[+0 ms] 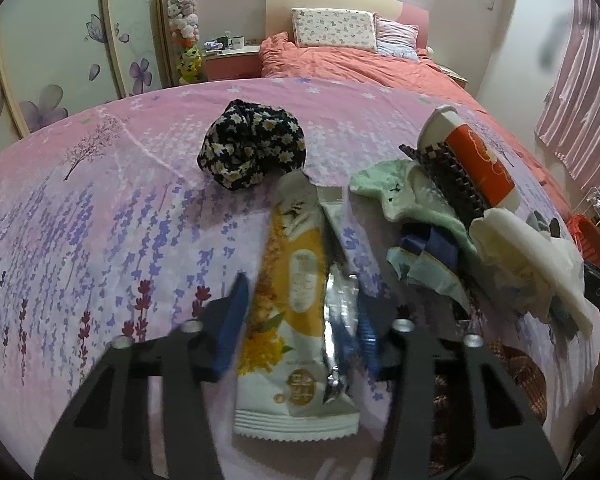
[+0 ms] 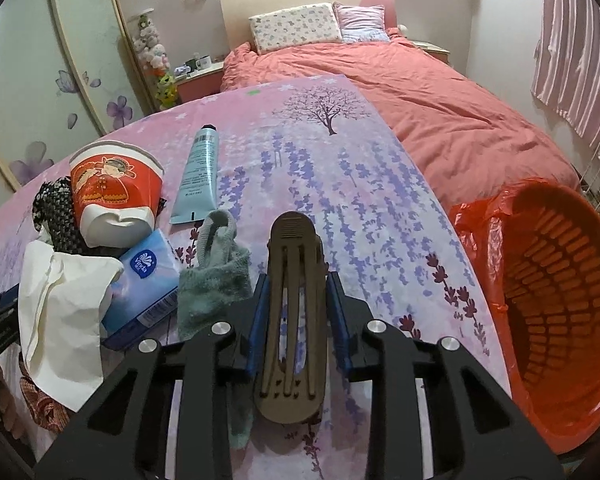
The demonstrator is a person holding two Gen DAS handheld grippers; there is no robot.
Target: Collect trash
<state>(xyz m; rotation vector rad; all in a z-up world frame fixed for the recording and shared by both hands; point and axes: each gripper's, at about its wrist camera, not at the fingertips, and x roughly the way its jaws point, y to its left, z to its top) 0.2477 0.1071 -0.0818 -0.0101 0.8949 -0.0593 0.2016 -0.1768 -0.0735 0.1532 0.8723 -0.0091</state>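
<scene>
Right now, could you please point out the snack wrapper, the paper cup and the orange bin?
snack wrapper (image 1: 296, 300), left wrist view, yellow printed middle.
paper cup (image 2: 112, 188), right wrist view, red printed side.
orange bin (image 2: 560, 292), right wrist view, inner slotted wall.

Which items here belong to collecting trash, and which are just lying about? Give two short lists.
Job:
snack wrapper between the left tool's fingers
crumpled paper cup
crumpled tissue
orange bin

Lying about:
brown hair clip in the right tool
grey sock
cream tube
tissue pack
</scene>
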